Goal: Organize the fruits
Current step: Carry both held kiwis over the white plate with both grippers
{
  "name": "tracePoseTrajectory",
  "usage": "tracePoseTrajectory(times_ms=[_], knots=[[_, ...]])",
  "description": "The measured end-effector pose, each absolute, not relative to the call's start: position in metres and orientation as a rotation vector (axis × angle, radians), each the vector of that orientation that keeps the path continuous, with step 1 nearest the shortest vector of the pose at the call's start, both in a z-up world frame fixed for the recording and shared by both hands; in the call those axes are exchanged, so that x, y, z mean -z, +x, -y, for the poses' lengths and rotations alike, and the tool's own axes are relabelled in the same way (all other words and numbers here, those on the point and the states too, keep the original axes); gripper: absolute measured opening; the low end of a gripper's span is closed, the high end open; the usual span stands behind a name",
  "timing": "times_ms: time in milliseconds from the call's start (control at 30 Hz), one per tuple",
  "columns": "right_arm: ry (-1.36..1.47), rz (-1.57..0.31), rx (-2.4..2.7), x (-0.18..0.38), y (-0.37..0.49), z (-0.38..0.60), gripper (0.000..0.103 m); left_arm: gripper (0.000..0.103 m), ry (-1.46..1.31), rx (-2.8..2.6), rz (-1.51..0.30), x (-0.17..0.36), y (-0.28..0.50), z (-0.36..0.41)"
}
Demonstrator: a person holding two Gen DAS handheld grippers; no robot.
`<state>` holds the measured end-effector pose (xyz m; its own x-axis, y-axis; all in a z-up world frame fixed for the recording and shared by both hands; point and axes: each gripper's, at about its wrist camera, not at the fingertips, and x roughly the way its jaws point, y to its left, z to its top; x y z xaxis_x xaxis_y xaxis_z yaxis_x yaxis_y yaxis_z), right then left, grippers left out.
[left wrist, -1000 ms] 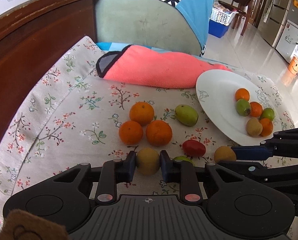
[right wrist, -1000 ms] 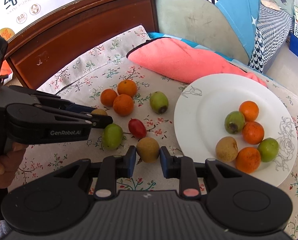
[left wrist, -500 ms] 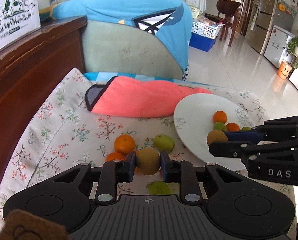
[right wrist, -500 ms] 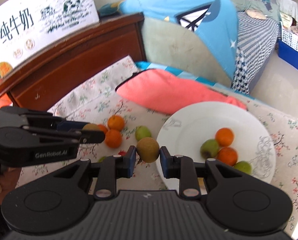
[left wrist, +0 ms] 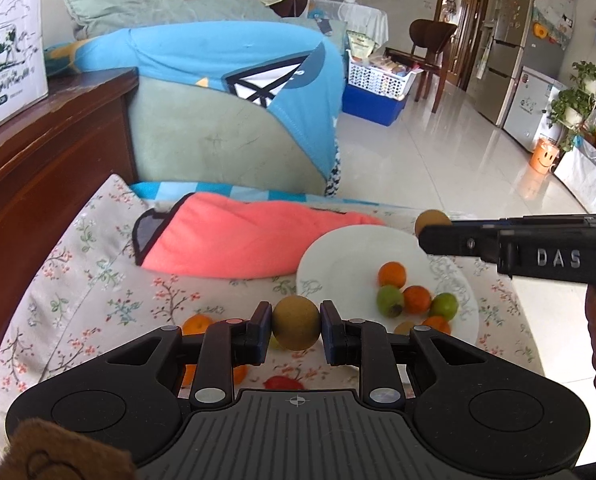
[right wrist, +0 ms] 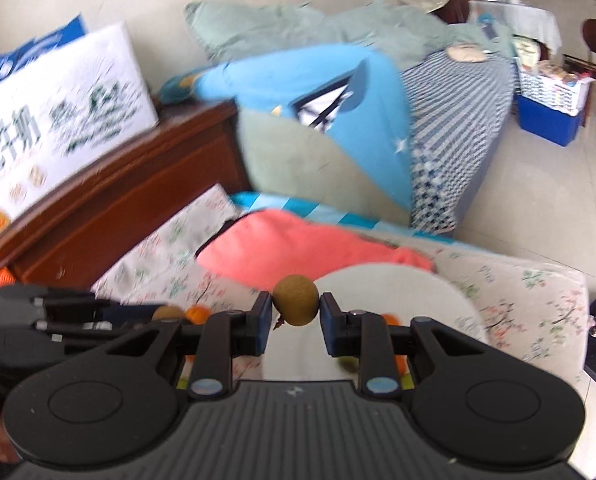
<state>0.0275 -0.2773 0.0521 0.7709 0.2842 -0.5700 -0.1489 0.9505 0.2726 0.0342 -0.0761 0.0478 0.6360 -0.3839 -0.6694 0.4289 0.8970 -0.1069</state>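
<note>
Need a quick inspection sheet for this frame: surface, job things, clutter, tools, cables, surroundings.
Surface: floral cloth covers the table.
Job's things: white plate holds oranges and green fruit; more oranges and a red fruit lie on the cloth.
Clutter: pink towel lies behind the plate.
Tools: left tool is shut on a brown fruit; right tool is shut on another brown fruit, raised above the plate's far side.
Cables: nothing seen.
Surroundings: milk carton box on a wooden ledge, blue cushion, fridge, tiled floor.
</note>
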Motion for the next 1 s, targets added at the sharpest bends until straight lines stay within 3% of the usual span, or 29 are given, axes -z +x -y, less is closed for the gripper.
tracePoseTrajectory(times_ms=[1000], knots=[[0.479,-0.805,-0.128,0.001,0.066,0.305,0.026,0.024,-0.002,0.496,-0.869,0.001,0.06,0.13]])
